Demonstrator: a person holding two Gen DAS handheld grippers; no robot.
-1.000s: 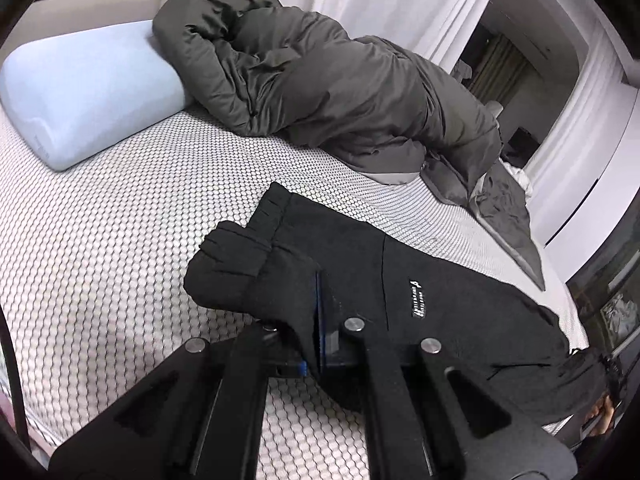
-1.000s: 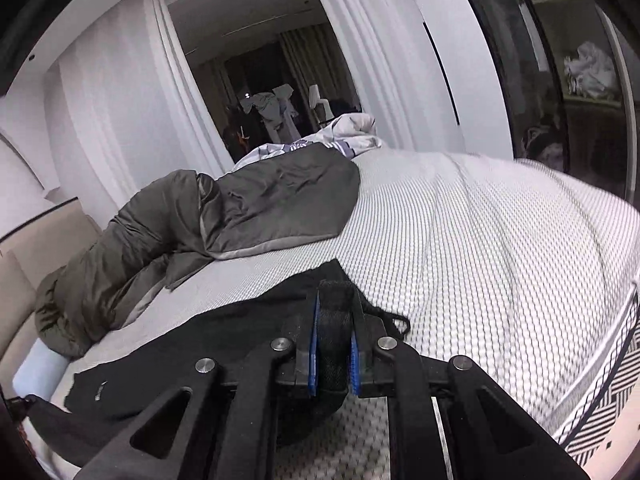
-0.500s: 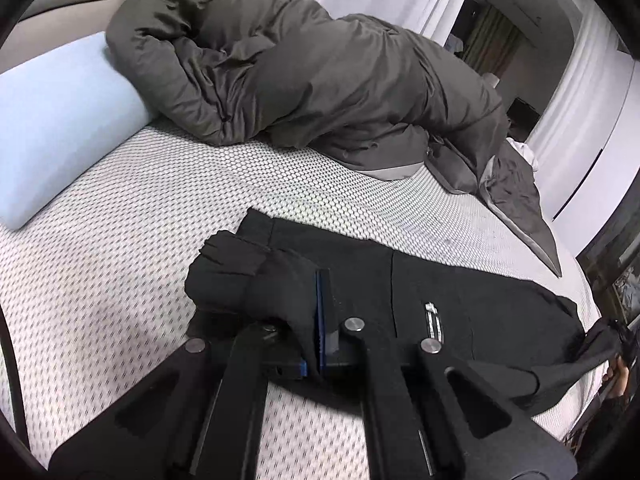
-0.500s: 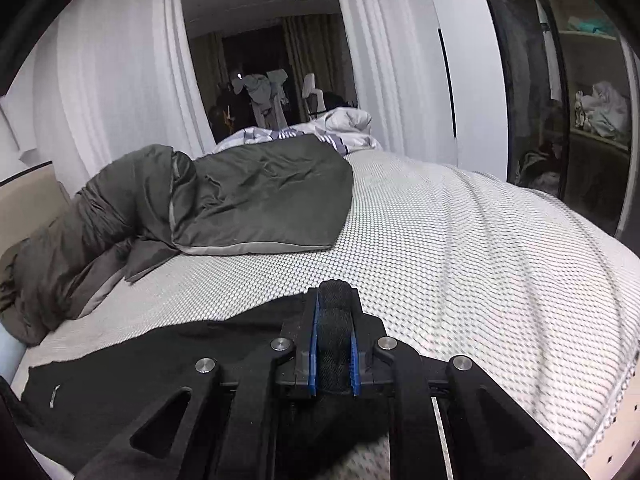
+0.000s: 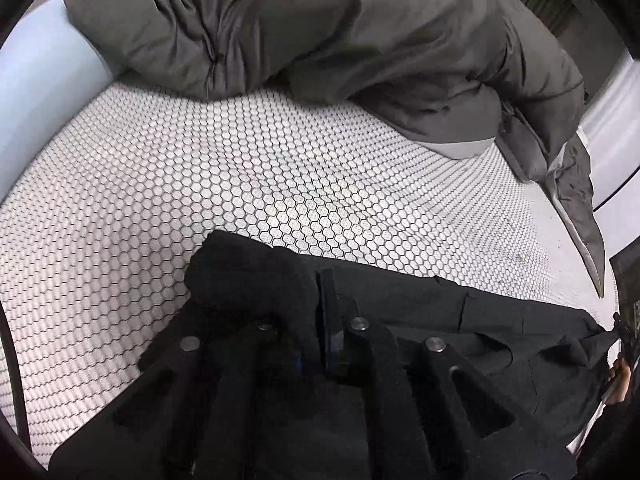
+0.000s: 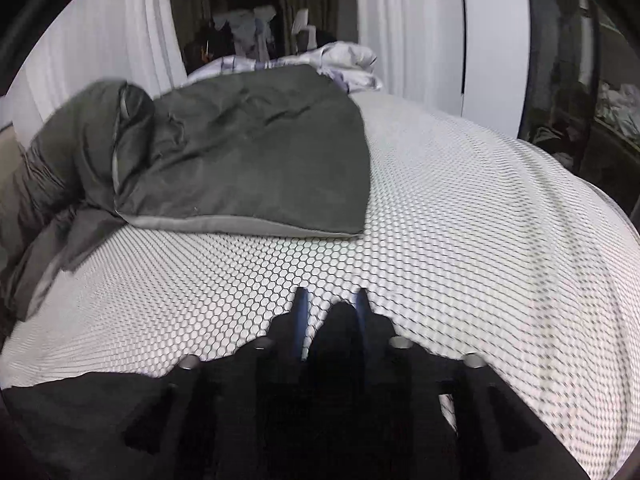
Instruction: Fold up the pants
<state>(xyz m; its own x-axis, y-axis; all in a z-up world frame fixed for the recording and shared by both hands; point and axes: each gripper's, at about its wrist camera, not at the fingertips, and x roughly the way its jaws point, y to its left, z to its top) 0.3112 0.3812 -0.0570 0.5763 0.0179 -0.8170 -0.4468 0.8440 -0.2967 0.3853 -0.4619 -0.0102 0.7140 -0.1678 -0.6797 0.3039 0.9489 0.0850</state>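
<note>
pillow (image 5: 44, 92) cut off at left edge, dim far room (image 6: 248, 20) blurred

Home bedroom. Bed (image 6: 460, 208) carried white honeycomb-patterned cover; pale blue pillow (image 5: 44, 92) lay at its head. Crumpled dark grey duvet (image 5: 340, 28) lay heaped across far side. White curtains (image 6: 400, 28) framed opening to dim further room where clothes (image 6: 248, 28) hung. Rumpled white bedding (image 6: 344, 60) sat beyond duvet.

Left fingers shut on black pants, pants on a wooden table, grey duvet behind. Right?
Not a table: the left wrist view shows the black pants on a honeycomb-patterned mattress. The left gripper fingers are shut on them, grey duvet behind.
</note>
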